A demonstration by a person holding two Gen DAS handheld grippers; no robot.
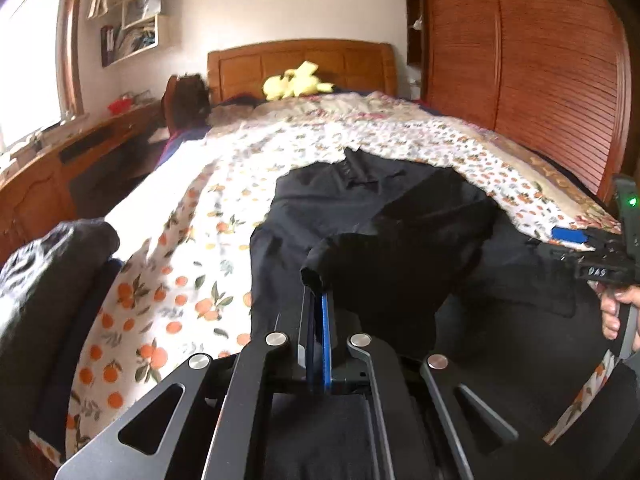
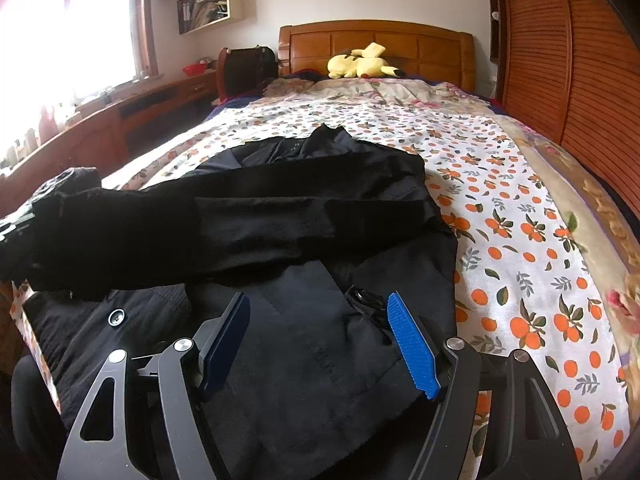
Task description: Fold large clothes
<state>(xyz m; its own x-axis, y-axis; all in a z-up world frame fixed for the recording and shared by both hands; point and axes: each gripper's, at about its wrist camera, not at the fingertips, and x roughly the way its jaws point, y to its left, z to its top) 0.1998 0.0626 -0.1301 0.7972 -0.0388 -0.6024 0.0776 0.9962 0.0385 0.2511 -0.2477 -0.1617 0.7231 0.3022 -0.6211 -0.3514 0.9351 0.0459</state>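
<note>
Lying on the bed: a big black coat (image 2: 320,216) is spread flat on the bed (image 2: 520,184), on the near half, close to the foot end.
Bed cover: white cloth with little oranges and green leaves on it, under the coat on all sides.
Wardrobe: a tall brown slatted wardrobe (image 1: 540,60) stands along the right side of the bed.
Headboard: brown wood (image 2: 376,46) at the far end of the bed.
Sleeve: one long black sleeve (image 2: 180,232) lies across the coat, from the right side over to the left edge of the bed.
Soft toy: a yellow soft toy (image 2: 360,64) rests at the far end, just in front of the headboard.
Left tongs: the left tongs (image 1: 318,300) are pressed together and clamped on the end of the sleeve, which is lifted a bit above the rest of the coat.
Right tongs: the right tongs (image 2: 320,312) are spread wide apart over the near part of the coat, with nothing gripped between the blue pads (image 2: 414,354).
Hand: a hand (image 1: 618,312) shows at the right edge of the left view, holding the handle of the right tongs.
Button: a small round button (image 2: 116,317) sits on the coat near the left pad of the right tongs.
</note>
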